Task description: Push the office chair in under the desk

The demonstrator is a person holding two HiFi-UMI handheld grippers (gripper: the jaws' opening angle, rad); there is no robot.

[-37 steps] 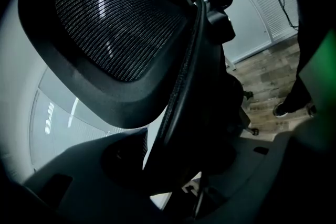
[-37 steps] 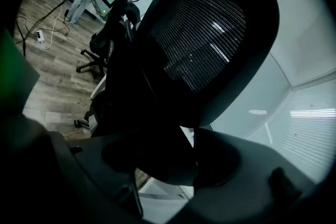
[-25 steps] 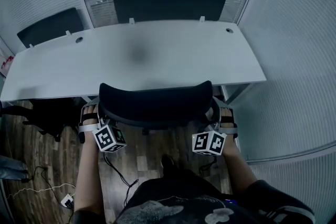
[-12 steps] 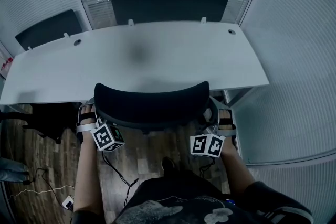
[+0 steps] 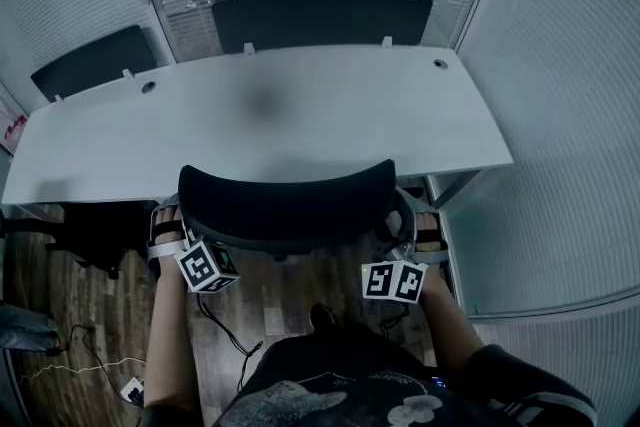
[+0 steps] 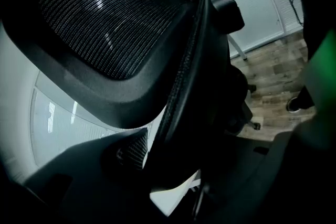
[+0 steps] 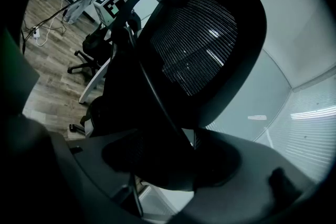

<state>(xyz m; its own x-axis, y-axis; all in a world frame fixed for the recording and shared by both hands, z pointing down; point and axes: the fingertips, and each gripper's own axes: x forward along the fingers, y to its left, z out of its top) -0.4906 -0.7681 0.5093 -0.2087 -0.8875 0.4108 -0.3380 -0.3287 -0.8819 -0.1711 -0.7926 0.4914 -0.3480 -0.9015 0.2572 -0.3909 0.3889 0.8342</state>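
Note:
The black mesh-backed office chair (image 5: 285, 200) stands at the near edge of the white desk (image 5: 300, 105), with the top of its backrest overlapping the desk's front edge. My left gripper (image 5: 180, 223) is shut on the left rim of the backrest (image 6: 105, 8), and the dark frame runs down between its jaws (image 6: 173, 160). At the right rim my right gripper (image 5: 402, 220) is shut on the backrest (image 7: 194, 44) in the same way (image 7: 168, 165). The chair's seat and base are hidden under the backrest.
Two dark panels (image 5: 320, 15) (image 5: 95, 55) rise behind the desk's far edge. Another dark chair (image 5: 90, 230) sits under the desk at the left. Cables and a power strip (image 5: 130, 387) lie on the wooden floor. Blinded glass walls (image 5: 560, 115) close in at the right and behind.
The chair back and both grippers have edged slightly toward the desk. Both grips look the same as before.

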